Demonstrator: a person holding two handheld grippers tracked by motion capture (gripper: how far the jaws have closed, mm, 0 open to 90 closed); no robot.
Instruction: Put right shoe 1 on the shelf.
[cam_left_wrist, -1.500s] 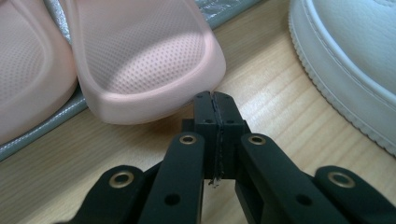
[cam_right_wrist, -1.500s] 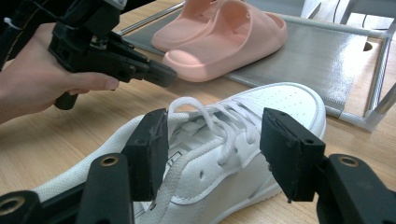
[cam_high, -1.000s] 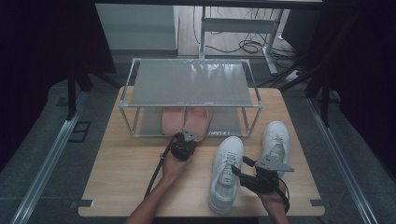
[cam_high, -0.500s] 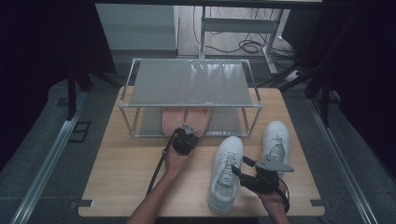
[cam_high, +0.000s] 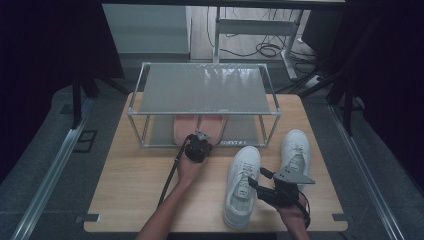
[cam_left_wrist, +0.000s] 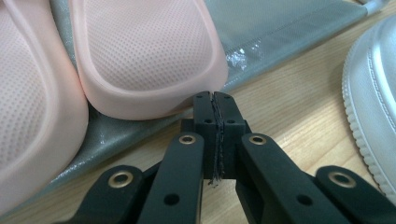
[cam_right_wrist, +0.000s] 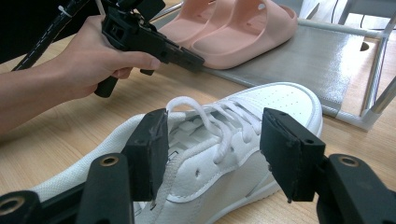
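in the high view the left gripper sits at the front edge of the shoe rack, just before the pink slippers on its lower shelf, while the right gripper hovers beside the nearer white sneaker on the wooden table. the left gripper view adds what the high view cannot: its jaws are clenched together with nothing between them, tips just at the heel of one slipper. the right gripper view shows its pads spread wide on either side of the sneaker's laces, released, not pressing. a second sneaker lies further right. the rack's upper shelf hides most of the slippers from above.
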